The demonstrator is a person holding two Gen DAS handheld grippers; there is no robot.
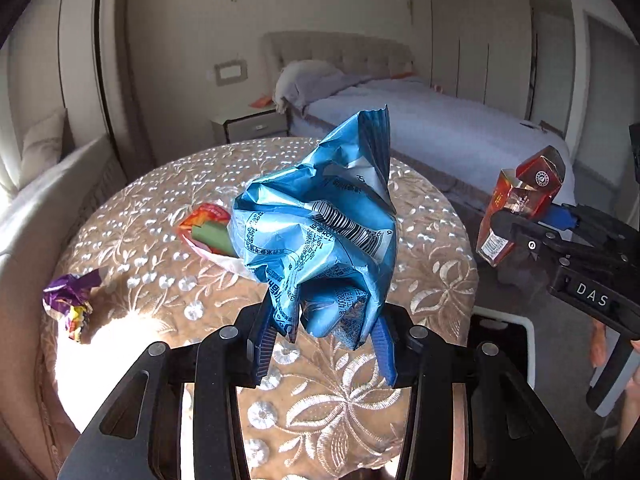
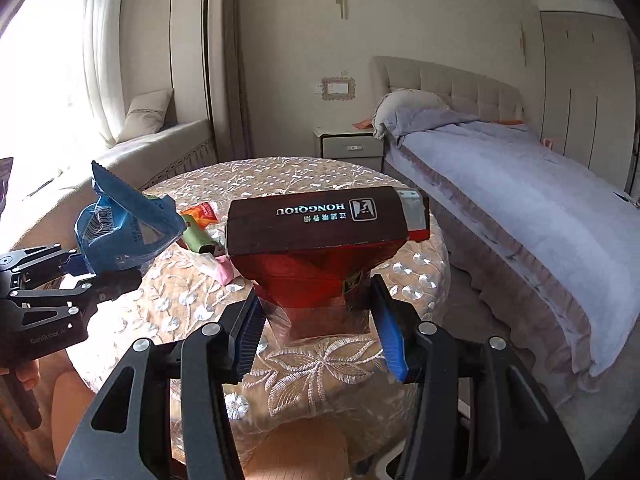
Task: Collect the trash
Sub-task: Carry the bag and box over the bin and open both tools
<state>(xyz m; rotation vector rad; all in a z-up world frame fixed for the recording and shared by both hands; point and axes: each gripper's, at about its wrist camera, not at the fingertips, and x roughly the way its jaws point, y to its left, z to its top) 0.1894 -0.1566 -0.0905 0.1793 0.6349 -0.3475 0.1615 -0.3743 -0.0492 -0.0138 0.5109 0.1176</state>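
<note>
Crinkled glossy foil wrapper [image 1: 316, 232], glossy creased card box [image 2: 320, 248], embroidered cloth tablecloth [image 1: 432, 248] with shiny stitching

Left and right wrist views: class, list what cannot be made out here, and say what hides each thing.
- Left wrist view: the blue wrapper in the left gripper covers most of the orange and green litter.
- Right wrist view: the red carton in the right gripper hides the table behind it.
- Both views: any bin is outside the frame.
- Left wrist view: the purple wrapper print is too small.
</note>
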